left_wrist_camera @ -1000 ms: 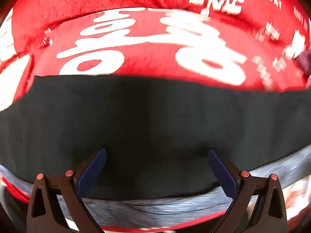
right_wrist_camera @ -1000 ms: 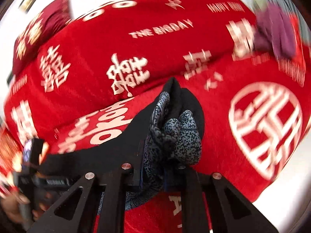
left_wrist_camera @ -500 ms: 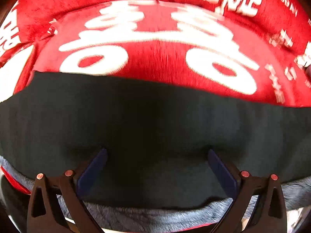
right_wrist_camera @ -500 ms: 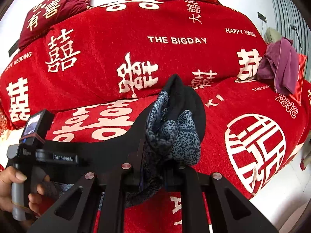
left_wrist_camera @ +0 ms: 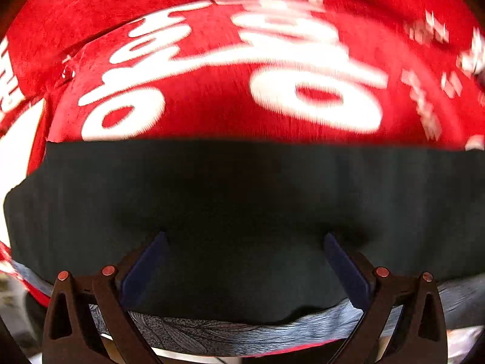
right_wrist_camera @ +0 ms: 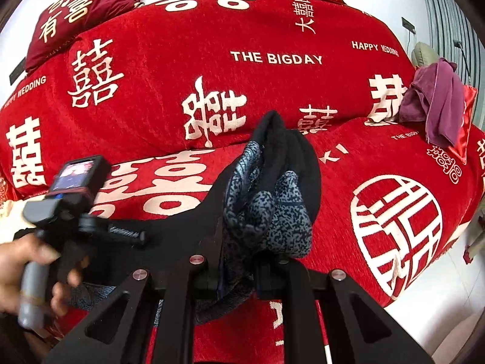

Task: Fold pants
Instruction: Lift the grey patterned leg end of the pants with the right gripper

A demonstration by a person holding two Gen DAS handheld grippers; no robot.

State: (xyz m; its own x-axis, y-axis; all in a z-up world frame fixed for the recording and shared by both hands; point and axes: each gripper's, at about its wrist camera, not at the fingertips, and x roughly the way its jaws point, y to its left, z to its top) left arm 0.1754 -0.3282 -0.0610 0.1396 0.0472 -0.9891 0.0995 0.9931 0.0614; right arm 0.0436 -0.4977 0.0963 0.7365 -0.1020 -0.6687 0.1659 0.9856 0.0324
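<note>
Here, lines as noted:

Pants (right_wrist_camera: 282,163): a bunched end, black outside with a blue-grey speckled lining, is held up off the sofa seat; in the left wrist view the rest (left_wrist_camera: 242,212) is seen spread flat across the seat as a dark band.

Right gripper (right_wrist_camera: 266,254): its fingers are drawn narrow and clamped on the bunched fabric.

Left gripper (left_wrist_camera: 242,261): its fingers (left_wrist_camera: 145,264) are spread wide over the flat black cloth, pointed down at it; whether the tips touch cannot be told. Nothing is gripped.

Left hand (right_wrist_camera: 27,270): seen wrapped round the grey handle, at the left edge of the right wrist view.

Edges: the far edge of the pants is seen running straight across the red cover (left_wrist_camera: 212,112); the near edge shows a strip of patterned lining. The seat front falls away at the lower right to a pale floor (right_wrist_camera: 424,309).

Open room: bare red seat is left to the right of the raised cloth, up to a purple cloth (right_wrist_camera: 436,103) at the far right end.

Writing: "THE BIGDAY" and "HAPPY WEDDING" are read on the sofa cover (right_wrist_camera: 151,45), among white Chinese characters; gold characters are seen on a dark red cushion (right_wrist_camera: 78,15).
</note>
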